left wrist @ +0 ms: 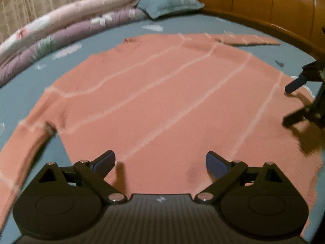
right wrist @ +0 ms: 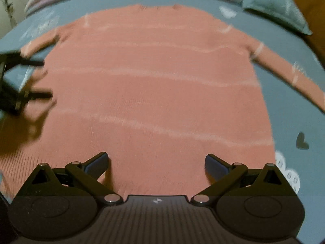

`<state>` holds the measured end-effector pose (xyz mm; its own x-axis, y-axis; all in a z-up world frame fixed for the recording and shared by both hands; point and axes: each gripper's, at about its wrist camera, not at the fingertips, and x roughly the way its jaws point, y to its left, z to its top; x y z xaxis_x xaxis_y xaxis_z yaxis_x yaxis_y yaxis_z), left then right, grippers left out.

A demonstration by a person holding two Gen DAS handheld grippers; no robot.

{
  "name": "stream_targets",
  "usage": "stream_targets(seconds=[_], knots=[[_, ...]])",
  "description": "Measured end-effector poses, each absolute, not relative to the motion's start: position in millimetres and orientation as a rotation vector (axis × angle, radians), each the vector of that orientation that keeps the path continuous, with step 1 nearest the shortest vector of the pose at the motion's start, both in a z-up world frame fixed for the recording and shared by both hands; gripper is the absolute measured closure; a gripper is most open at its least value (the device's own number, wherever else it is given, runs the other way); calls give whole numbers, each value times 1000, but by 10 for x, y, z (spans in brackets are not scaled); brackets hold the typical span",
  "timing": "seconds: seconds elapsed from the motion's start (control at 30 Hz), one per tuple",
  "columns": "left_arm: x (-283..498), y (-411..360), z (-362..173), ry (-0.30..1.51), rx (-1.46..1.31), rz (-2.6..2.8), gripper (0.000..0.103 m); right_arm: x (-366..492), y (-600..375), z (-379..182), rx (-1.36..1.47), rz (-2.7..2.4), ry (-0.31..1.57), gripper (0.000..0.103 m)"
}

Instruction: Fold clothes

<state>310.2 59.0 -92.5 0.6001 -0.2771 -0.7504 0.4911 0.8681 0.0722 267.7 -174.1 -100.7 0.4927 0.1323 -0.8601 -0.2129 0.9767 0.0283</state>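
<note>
- Sweater [left wrist: 162, 93]: we find it pink with pale stripes, spread flat mid-bed [left wrist: 182, 23], sleeves out to both sides.
- Left gripper [left wrist: 160, 162]: fingers spread wide, holding nothing, over the sweater's side edge.
- Right gripper [right wrist: 156, 163]: fingers spread wide, holding nothing, over the hem.
- Pillow [left wrist: 168, 2], folded quilts [left wrist: 61, 32]: along the bed's far edge.

A blue pillow [left wrist: 170, 1] lies beside folded quilts [left wrist: 67, 28] on the bed sheet [left wrist: 113, 34].
</note>
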Motion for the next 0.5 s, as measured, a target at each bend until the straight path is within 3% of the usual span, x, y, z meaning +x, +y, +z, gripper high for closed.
stream_targets(seconds=[0.2, 0.33, 0.5], knots=[[2952, 762, -1008, 858, 207, -378, 5, 2496, -1873, -1119, -81, 251, 1069, 0], [2962, 602, -934, 870, 248, -326, 5, 2524, -2121, -913, 12, 252, 1047, 0], [2970, 343, -730, 826, 258, -283, 5, 2802, -2524, -724, 170, 256, 911, 0]])
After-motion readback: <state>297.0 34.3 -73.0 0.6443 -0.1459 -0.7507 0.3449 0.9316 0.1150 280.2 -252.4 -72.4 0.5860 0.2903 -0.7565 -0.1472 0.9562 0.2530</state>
